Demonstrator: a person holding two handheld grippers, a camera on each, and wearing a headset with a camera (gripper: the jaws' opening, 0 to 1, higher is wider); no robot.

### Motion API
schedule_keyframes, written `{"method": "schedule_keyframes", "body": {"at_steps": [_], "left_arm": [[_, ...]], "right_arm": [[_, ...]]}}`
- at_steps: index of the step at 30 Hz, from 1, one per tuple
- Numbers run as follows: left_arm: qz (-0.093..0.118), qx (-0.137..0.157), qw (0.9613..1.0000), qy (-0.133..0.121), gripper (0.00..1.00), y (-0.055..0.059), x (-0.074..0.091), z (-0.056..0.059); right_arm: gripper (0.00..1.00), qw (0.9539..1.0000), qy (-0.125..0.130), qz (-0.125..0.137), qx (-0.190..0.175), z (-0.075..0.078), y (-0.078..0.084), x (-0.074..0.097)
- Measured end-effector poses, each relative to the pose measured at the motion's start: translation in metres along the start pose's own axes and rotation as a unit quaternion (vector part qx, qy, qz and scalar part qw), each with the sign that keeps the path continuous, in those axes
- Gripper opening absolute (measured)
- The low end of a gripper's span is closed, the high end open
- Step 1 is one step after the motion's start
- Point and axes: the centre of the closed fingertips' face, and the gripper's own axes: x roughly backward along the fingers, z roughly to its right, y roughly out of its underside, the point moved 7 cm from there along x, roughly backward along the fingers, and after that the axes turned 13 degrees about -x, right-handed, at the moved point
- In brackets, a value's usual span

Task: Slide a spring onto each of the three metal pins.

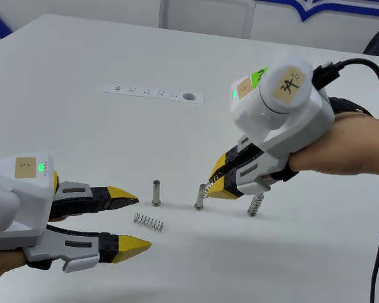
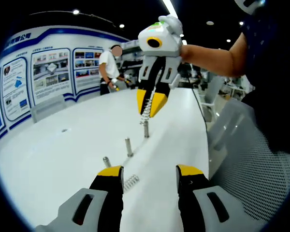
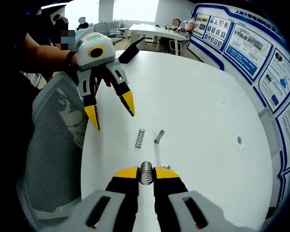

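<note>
Held spring [image 3: 146, 172]: pinched by the right gripper [image 1: 213, 185], whose jaws are nearly closed on it, and tilted so its lower end meets the top of the middle pin [image 1: 199, 201].
Right pin [image 1: 256, 204]: already sleeved with a spring.
Left pin [image 1: 156, 192]: bare.
Loose spring [image 1: 148, 221]: flat on the table [image 1: 82, 145], near the left pin.
Left gripper [image 2: 150, 173]: jaws wide apart and empty, beside the loose spring, likely to collect it.

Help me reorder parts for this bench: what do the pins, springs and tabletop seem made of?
The bare pin looks like steel: plain grey with a dull sheen. The loose spring is thin coiled wire, silvery metal, glinting along its turns. The tabletop is smooth matte white, perhaps laminate or painted board; the look leaves that open.
</note>
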Motion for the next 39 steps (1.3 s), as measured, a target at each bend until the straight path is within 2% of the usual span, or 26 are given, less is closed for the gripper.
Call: {"method": "schedule_keyframes", "body": {"at_steps": [6,10,15,19,23,34,39], "left_arm": [[0.000,0.010,0.9999,-0.013,0.49,0.003,0.003,-0.002],[-0.001,0.014,0.9998,-0.016,0.50,0.004,0.004,-0.002],[0.000,0.017,0.9997,-0.019,0.51,0.007,0.004,-0.002],[0.000,0.020,0.9995,-0.023,0.52,0.007,0.005,-0.003],[-0.001,0.021,0.9994,-0.026,0.53,0.009,0.007,-0.004],[-0.001,0.024,0.9993,-0.028,0.53,0.010,0.008,-0.005],[-0.001,0.024,0.9993,-0.028,0.52,0.010,0.007,-0.005]], "right_arm": [[0.12,0.9999,0.005,-0.014,0.000,0.015,-0.002,-0.008],[0.12,0.9993,0.011,-0.036,0.005,0.025,-0.001,-0.016],[0.12,0.9985,0.005,-0.054,0.005,0.032,0.000,-0.026],[0.12,0.9979,0.000,-0.064,0.006,0.033,0.000,-0.033],[0.12,0.9972,-0.001,-0.074,0.008,0.041,0.001,-0.041],[0.12,0.9953,-0.003,-0.096,0.008,0.041,0.002,-0.047],[0.12,0.9947,-0.006,-0.103,0.004,0.046,0.003,-0.051]]}}
